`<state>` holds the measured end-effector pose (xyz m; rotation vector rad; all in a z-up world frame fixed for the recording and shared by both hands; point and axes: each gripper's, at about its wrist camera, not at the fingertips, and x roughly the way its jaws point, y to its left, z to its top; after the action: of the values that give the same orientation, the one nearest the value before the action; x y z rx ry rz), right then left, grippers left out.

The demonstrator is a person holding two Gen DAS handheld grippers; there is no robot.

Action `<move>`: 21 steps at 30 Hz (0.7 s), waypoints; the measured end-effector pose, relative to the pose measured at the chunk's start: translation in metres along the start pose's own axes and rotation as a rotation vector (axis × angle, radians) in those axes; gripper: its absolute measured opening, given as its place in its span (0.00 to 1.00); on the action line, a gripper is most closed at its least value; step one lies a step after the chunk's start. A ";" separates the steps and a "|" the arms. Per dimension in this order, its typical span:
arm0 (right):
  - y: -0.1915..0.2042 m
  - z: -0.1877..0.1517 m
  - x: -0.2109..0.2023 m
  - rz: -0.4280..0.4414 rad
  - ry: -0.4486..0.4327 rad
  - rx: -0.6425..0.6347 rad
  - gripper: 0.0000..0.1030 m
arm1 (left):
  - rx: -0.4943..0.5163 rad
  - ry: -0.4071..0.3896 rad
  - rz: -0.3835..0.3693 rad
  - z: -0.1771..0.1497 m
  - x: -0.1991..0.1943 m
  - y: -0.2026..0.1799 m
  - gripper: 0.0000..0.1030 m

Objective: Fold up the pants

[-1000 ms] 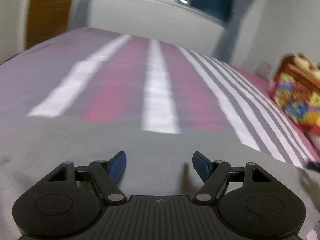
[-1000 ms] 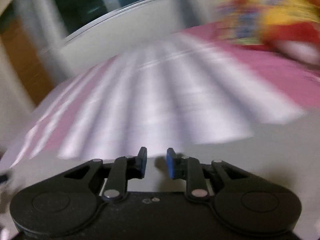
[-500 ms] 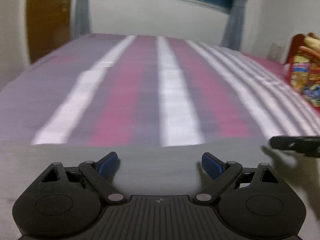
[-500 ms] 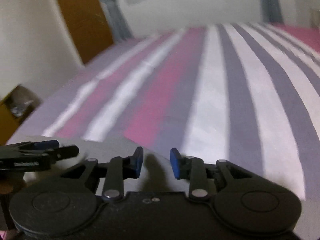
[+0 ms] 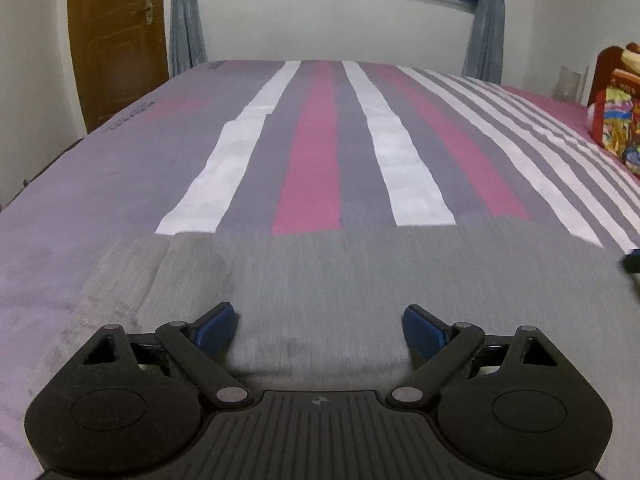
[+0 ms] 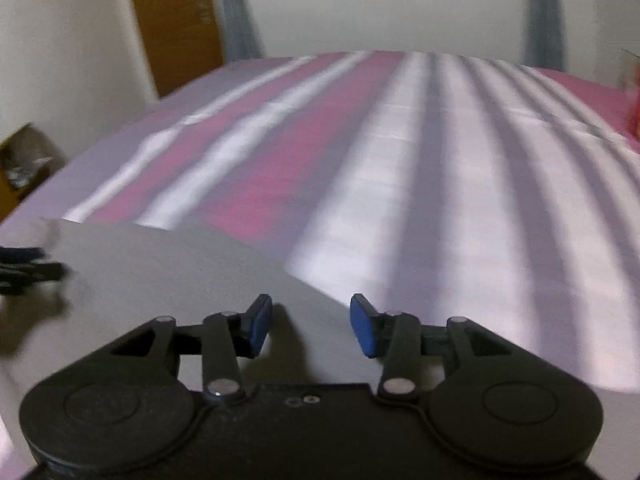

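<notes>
Grey pants (image 5: 320, 280) lie flat at the near edge of a striped bed (image 5: 312, 140). Above them the left hand-held gripper (image 5: 318, 326) is spread wide, released; the right hand-held gripper (image 6: 311, 328), jaws just opening, grasps nothing.

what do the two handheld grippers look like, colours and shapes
Both look alike. The left gripper has a matte black body with a ribbed centre plate bearing a small round emblem, two rounded side lobes with circular discs, black linkage arms on silver pivot pins, and blue finger pads. The right gripper has the same black lobes, silver pins and blue pads, but a plain centre plate.
</notes>
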<state>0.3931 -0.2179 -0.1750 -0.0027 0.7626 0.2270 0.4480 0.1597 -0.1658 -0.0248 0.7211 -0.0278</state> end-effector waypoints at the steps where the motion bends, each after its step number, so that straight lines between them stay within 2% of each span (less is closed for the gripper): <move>1: -0.023 -0.006 -0.013 -0.023 -0.001 0.036 0.41 | 0.005 0.002 0.001 -0.002 -0.004 -0.001 0.88; 7: -0.137 -0.041 -0.067 -0.208 0.000 0.183 0.40 | 0.025 0.023 0.009 -0.013 -0.016 -0.006 0.88; 10: -0.171 -0.048 -0.085 -0.267 0.001 0.215 0.39 | 0.041 0.039 0.017 -0.018 -0.019 -0.010 0.88; 13: -0.187 -0.051 -0.092 -0.322 0.006 0.234 0.39 | 0.042 0.049 0.024 -0.021 -0.022 -0.012 0.88; 17: -0.188 -0.057 -0.109 -0.334 -0.014 0.225 0.43 | 0.049 0.061 0.038 -0.024 -0.026 -0.013 0.88; 20: -0.204 -0.071 -0.107 -0.403 0.064 0.231 0.44 | 0.047 0.083 0.054 -0.029 -0.026 -0.011 0.88; 21: -0.207 -0.073 -0.113 -0.403 0.053 0.249 0.43 | 0.038 0.081 0.055 -0.030 -0.029 -0.009 0.88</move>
<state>0.3060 -0.4487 -0.1670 0.0731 0.8225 -0.2529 0.4066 0.1512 -0.1687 0.0326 0.8013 0.0105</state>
